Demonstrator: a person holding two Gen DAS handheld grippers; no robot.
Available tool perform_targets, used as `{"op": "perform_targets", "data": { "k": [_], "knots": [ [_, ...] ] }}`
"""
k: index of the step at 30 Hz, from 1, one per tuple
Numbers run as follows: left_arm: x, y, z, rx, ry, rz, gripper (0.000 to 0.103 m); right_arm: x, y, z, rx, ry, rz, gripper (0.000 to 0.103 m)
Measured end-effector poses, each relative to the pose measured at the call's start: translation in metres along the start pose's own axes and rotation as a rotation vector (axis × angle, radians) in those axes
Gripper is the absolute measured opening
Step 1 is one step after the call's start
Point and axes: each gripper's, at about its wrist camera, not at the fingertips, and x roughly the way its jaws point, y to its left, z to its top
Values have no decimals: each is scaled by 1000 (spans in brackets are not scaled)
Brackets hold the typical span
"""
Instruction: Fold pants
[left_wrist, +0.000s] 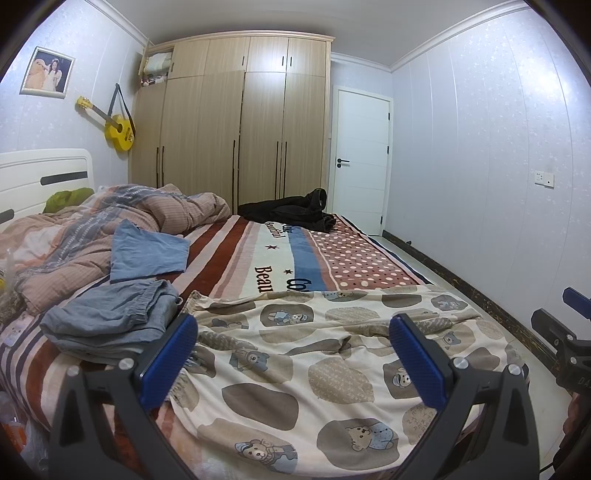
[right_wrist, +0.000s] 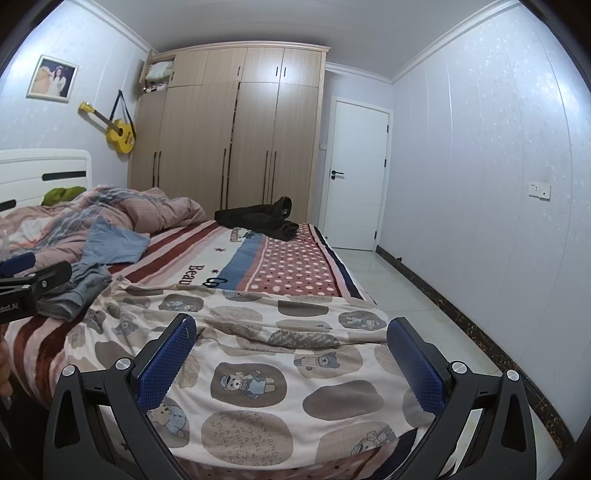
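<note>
Cream pants with a bear print (left_wrist: 317, 354) lie spread across the near end of the bed, their elastic waistband (left_wrist: 195, 297) at the left. My left gripper (left_wrist: 293, 319) hovers open just above them with nothing between its blue pads, over the waistband side. In the right wrist view my right gripper (right_wrist: 291, 321) is also open and empty above the pants (right_wrist: 258, 354), toward their right part near the bed's edge. Each gripper shows at the rim of the other's view: right gripper (left_wrist: 559, 312), left gripper (right_wrist: 40, 268).
Folded grey-blue garments (left_wrist: 110, 321) and a blue cloth (left_wrist: 147, 253) lie left of the pants. A rumpled duvet (left_wrist: 92, 229) fills the head of the bed, and a black garment (left_wrist: 295, 210) lies at the far side. Tiled floor (right_wrist: 399, 280) runs along the right.
</note>
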Motion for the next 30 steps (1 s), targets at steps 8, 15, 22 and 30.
{"op": "perform_targets", "data": {
  "k": [8, 15, 22, 30],
  "knots": [
    [0, 0, 0, 0, 2, 0, 102, 1, -1, 0, 2, 0, 0, 103],
    [9, -2, -7, -10, 26, -8, 102, 3, -4, -2, 31, 1, 0, 103],
    [27, 5, -17, -22, 92, -5, 102, 18, -5, -14, 44, 36, 8, 103],
    [61, 23, -40, -56, 227, -7, 102, 50, -14, -39, 51, 133, 11, 103]
  ]
}}
